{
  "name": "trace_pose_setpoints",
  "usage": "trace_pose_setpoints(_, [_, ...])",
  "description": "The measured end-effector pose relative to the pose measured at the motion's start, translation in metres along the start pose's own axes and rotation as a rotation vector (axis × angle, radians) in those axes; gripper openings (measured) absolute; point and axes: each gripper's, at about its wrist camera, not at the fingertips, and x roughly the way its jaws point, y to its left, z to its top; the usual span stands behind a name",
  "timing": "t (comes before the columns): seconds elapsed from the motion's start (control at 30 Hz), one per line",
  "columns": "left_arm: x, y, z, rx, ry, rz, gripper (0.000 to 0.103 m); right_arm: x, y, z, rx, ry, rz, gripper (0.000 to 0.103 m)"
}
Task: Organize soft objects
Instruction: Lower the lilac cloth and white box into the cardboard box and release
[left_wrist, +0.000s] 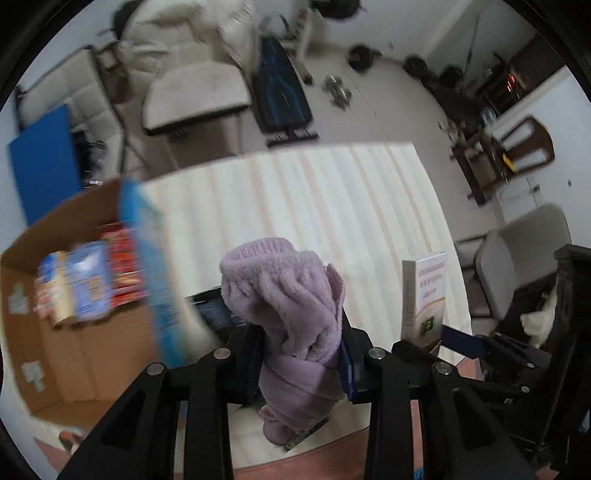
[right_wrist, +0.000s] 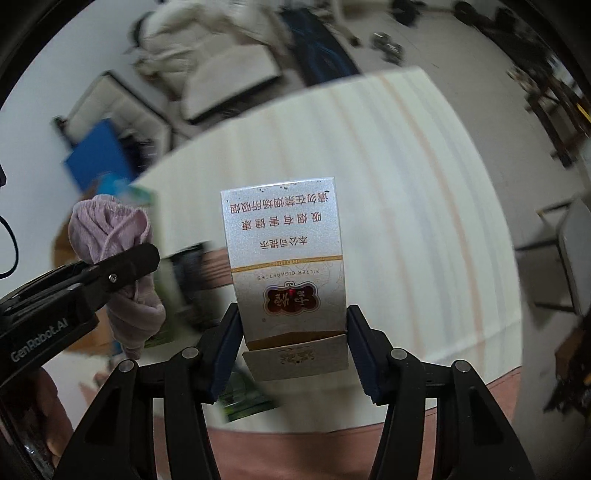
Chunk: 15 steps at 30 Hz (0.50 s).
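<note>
**Lilac sock and cigarette pack both lifted clear of the table**

Lilac fuzzy sock (left_wrist: 284, 306) hangs bunched between the pads of the left gripper (left_wrist: 301, 354), which is clamped tight on it; the ribbed cuff bulges above the fingers and the toe end droops below them. From the right wrist view the same sock (right_wrist: 110, 236) shows off to the left, pinched in the black jaws of that gripper (right_wrist: 122, 266), held up over the table edge.

The right gripper (right_wrist: 291, 339) grasps a white and silver cigarette pack (right_wrist: 284, 258) by its two narrow sides, the blue pads pressing against the carton near its flip lid. The pack stands upright in the fingers, its printing upside down to the camera. In the left wrist view that pack (left_wrist: 424, 295) appears to the right of the sock, with the right gripper (left_wrist: 461, 343) just below it.

Beneath both tools lies a table covered in a pale striped cloth (left_wrist: 314, 199). At its left side sits an open cardboard box (left_wrist: 74, 332) with colourful packets (left_wrist: 85, 280) inside, all blurred. A dark flat item lies on the cloth just behind the sock, too smeared to name. Beyond the table stand cream padded chairs (left_wrist: 195, 92) and a dark exercise bench (left_wrist: 280, 92) on the light floor.
</note>
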Motion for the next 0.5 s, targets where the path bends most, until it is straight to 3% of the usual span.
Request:
trace_pose_setpoints(0.13, [-0.052, 0.061, -0.011, -0.061, -0.054, 0.035, 0.031, -0.015, 0.070, -0.013, -0.081, -0.017, 0.084, 0.058])
trace_pose_setpoints(0.23, [-0.067, 0.118, -0.022, -0.118, -0.057, 0.071, 0.031, -0.021, 0.131, -0.026, -0.146, -0.021, 0.131, 0.058])
trace_pose_setpoints(0.37, [-0.069, 0.183, -0.031, -0.194, -0.047, 0.114, 0.031, -0.014, 0.204, -0.033, -0.200, 0.005, 0.182, 0.058])
trace_pose_setpoints(0.5, [-0.062, 0.239, -0.038, -0.262, -0.003, 0.127, 0.031, 0.025, 0.266, -0.042, -0.218, 0.081, 0.238, 0.058])
